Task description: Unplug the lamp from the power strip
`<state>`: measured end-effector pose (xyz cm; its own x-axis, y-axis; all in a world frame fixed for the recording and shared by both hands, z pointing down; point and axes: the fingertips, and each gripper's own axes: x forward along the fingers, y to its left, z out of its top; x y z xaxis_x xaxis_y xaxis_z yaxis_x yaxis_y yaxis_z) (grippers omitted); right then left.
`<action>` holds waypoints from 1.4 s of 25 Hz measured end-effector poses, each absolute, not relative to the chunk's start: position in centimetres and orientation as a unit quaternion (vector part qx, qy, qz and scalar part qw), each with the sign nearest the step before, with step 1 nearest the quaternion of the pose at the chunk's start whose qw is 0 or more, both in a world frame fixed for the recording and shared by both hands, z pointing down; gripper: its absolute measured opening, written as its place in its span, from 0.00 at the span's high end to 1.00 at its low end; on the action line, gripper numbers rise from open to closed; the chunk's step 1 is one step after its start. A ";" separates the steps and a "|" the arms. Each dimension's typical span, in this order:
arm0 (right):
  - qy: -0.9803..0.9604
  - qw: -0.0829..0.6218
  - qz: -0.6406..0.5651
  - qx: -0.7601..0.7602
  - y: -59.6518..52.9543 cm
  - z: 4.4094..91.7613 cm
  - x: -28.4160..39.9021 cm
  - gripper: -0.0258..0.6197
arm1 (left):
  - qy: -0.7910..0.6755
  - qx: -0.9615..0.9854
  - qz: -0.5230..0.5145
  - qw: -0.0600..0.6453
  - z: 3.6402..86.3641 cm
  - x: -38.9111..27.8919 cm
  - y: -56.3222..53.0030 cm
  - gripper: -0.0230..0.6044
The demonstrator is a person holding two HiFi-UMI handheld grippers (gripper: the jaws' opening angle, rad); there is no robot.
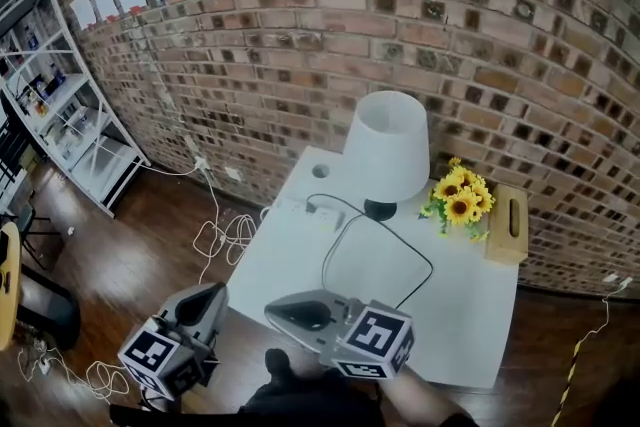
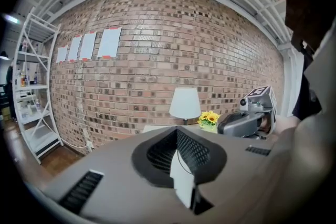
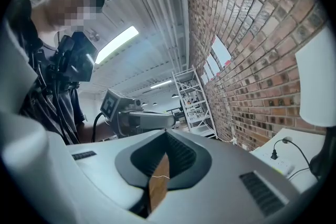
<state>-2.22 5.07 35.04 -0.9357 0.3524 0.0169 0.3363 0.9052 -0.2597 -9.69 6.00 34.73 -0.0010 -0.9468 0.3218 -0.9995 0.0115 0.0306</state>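
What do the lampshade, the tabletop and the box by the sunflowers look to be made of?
Lampshade: likely fabric or paper, matte white, no glare.
Tabletop: probably laminate or painted board, flat white, no grain visible.
Box: looks like pale wood, tan with a slot in its top; grain too small to confirm.

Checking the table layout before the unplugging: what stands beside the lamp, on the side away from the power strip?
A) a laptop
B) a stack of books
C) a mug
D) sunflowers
D: in the head view the sunflowers stand just right of the lamp, with the power strip lying on its left.
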 end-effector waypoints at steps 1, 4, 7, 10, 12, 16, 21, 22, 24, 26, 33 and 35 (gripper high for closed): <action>-0.977 0.033 0.124 -0.171 4.8 35.1 -2.3 0.95 | -0.697 0.698 0.101 0.126 34.8 -9.9 5.7 0.93; -0.980 0.039 0.118 -0.155 4.0 35.1 -2.9 0.95 | -0.688 0.710 0.098 0.113 35.0 -10.9 4.7 0.93; -0.982 0.047 0.111 -0.142 3.4 35.0 -4.0 0.95 | -0.680 0.718 0.078 0.126 34.3 -11.6 3.5 0.93; -0.985 0.055 0.108 -0.121 2.3 35.0 -5.4 0.95 | -0.669 0.730 0.076 0.118 34.7 -13.6 2.2 0.93; -0.986 0.063 0.107 -0.110 1.7 35.1 -6.7 0.95 | -0.660 0.738 0.072 0.117 34.7 -14.9 1.3 0.93; -0.987 0.077 0.103 -0.100 1.0 35.2 -10.0 0.95 | -0.648 0.750 0.063 0.118 35.2 -18.4 -0.2 0.93; -0.988 0.091 0.101 -0.073 -0.2 35.2 -13.7 0.95 | -0.631 0.765 0.061 0.112 36.1 -22.7 -1.6 0.93; -0.988 0.093 0.101 -0.067 -0.3 35.3 -14.3 0.95 | -0.625 0.769 0.056 0.123 35.7 -22.8 -1.9 0.93; -0.988 0.100 0.103 -0.054 -0.6 35.5 -15.4 0.95 | -0.616 0.775 0.049 0.133 35.5 -23.7 -2.6 0.93; -0.988 0.107 0.105 -0.040 -0.9 35.6 -16.5 0.95 | -0.614 0.778 0.044 0.130 36.0 -25.3 -3.1 0.93; -0.986 0.123 0.112 0.007 -1.2 36.4 -18.9 0.95 | -0.578 0.804 0.027 0.136 37.3 -27.9 -4.5 0.93; -0.985 0.129 0.117 0.017 -1.0 36.7 -19.1 0.95 | -0.568 0.811 0.031 0.137 38.0 -28.0 -5.0 0.93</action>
